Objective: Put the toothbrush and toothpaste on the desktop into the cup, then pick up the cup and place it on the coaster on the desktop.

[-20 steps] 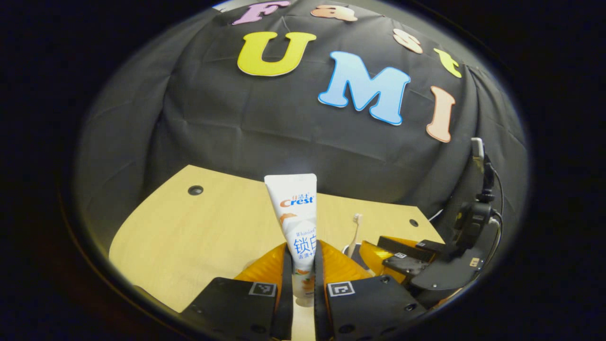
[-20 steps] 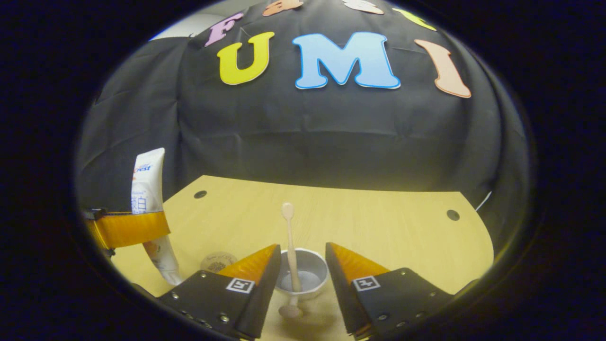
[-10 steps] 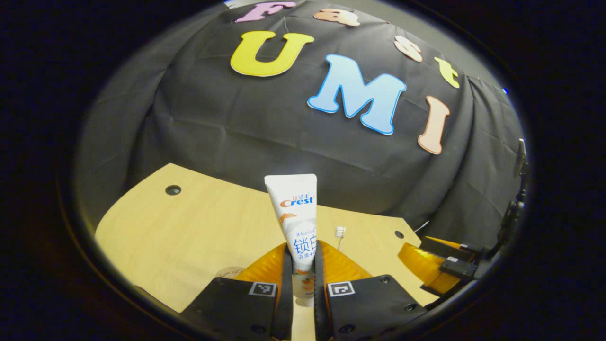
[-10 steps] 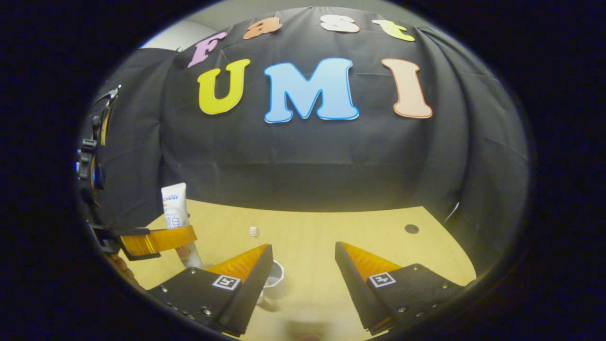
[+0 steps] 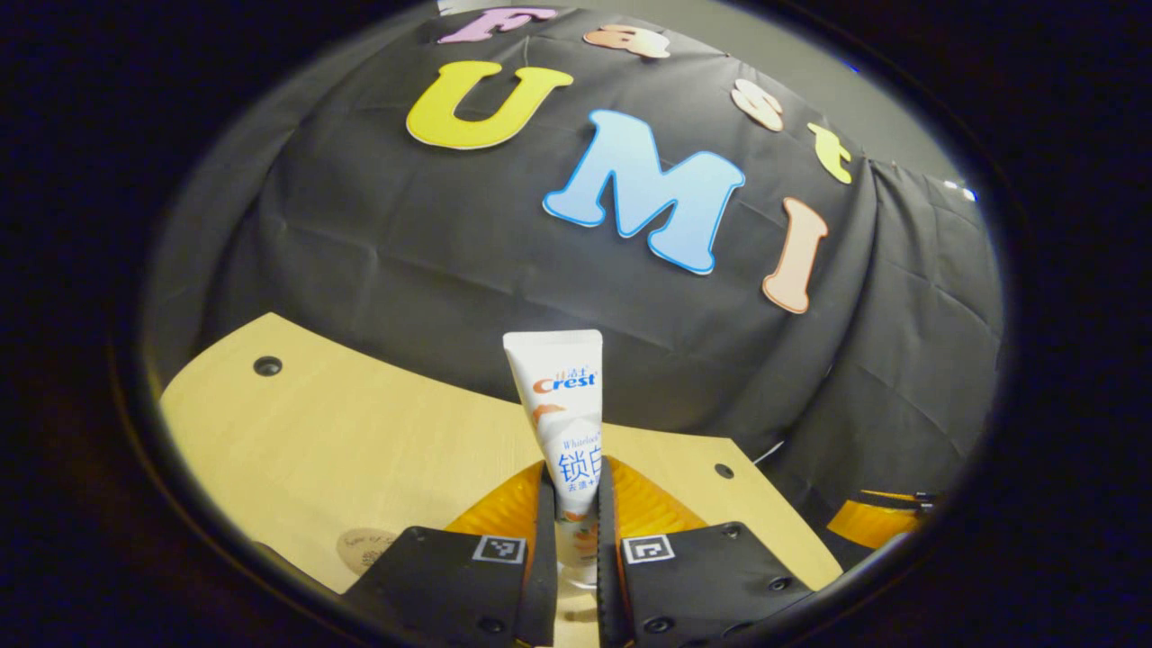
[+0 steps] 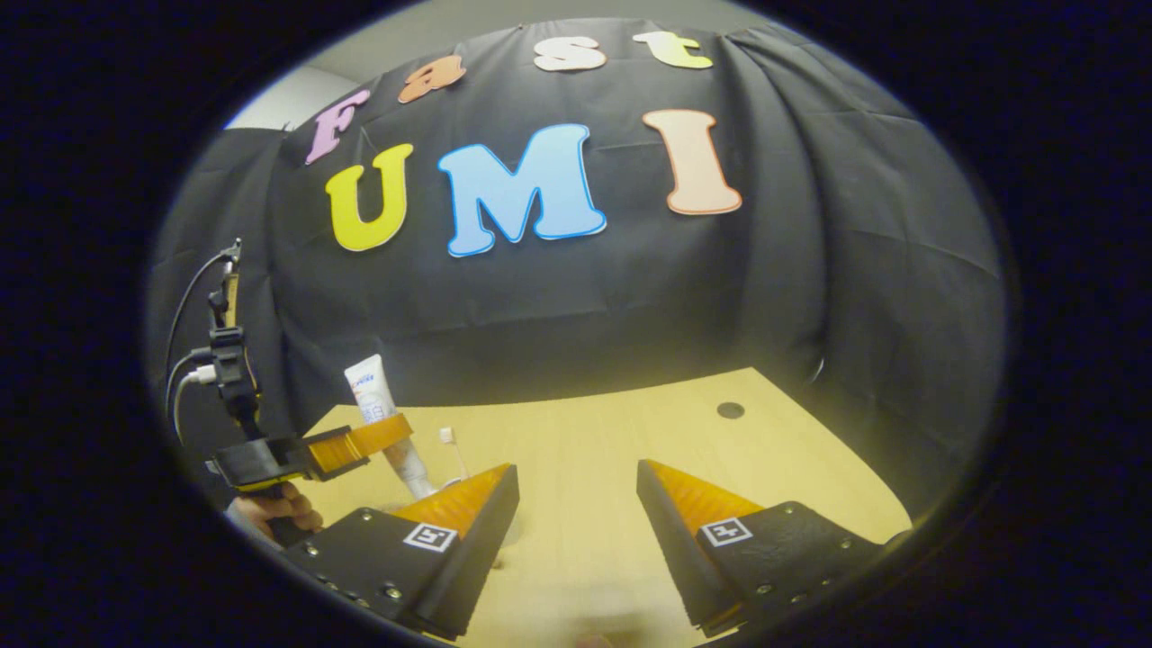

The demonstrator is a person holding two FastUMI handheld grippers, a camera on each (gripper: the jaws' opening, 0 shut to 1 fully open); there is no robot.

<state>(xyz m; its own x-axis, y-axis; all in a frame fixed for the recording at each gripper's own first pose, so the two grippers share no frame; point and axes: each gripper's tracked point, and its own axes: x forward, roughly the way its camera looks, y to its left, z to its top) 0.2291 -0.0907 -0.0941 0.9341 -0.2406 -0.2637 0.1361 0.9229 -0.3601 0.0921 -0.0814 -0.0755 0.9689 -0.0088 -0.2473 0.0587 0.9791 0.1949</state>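
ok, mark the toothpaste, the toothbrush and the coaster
toothpaste (image 5: 560,396): left gripper view, upper tube body.
toothbrush (image 6: 446,436): right gripper view, bristle head.
coaster (image 5: 364,549): left gripper view, its bare top face.

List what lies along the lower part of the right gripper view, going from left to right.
A hand holding the left gripper → toothpaste clamped in it → toothbrush → right gripper, open → hole in the desktop.

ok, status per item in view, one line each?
toothpaste: upright, clamped in left gripper
left gripper: shut on the tube
right gripper: open, holding nothing
toothbrush: upright, head up, lower part hidden behind a right finger
coaster: flat on desk, bare
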